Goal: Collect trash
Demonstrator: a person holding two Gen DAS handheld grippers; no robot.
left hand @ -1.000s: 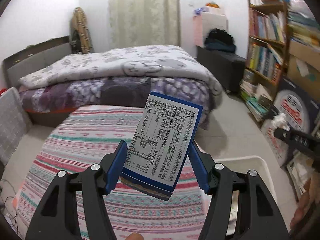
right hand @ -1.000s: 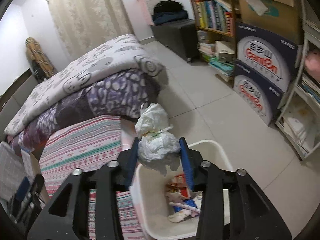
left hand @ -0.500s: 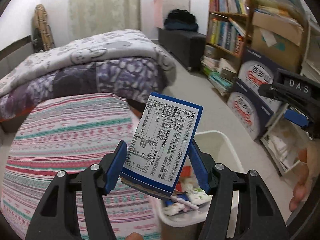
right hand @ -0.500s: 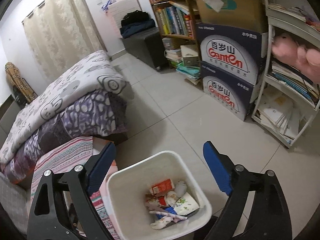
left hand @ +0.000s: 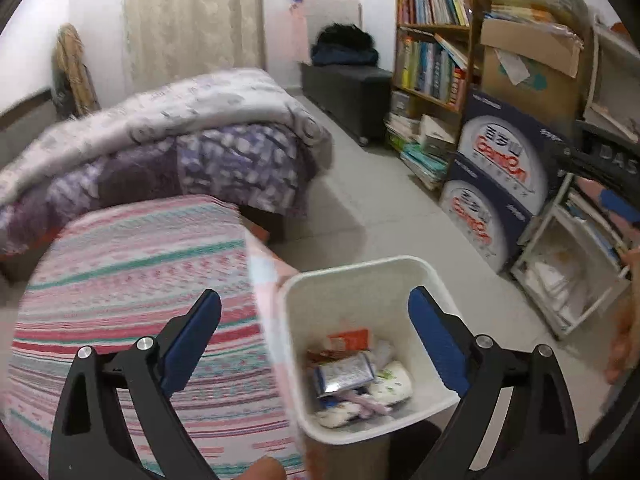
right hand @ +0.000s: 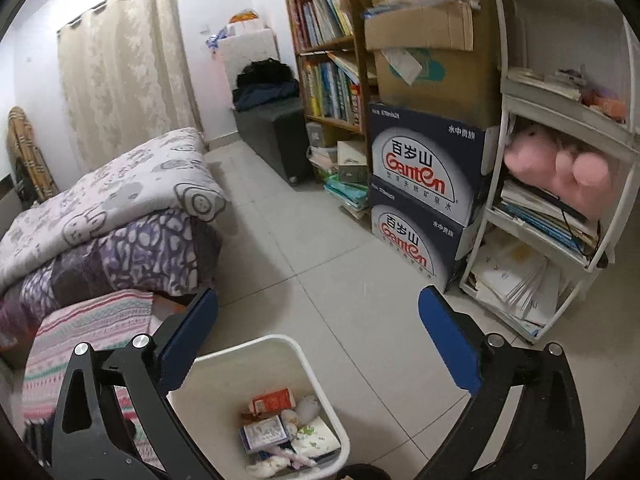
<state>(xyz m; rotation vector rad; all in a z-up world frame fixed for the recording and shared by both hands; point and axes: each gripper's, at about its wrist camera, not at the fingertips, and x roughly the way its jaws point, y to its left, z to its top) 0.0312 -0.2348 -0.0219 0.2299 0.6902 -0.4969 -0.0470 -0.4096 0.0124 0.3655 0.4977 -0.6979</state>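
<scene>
I am holding my left gripper [left hand: 314,314] wide open over the white bin [left hand: 362,270] now that its blue carton [left hand: 344,374] is lying among the trash inside, and my right gripper [right hand: 318,320], also gaping empty, is hovering above it, so both loads are in.

- Left wrist view looks down close over the white bin [left hand: 362,280], facing the bookshelf [left hand: 432,40]
- Right wrist view looks from higher, sharing the bin [right hand: 280,344] and bookshelf [right hand: 324,40]
</scene>
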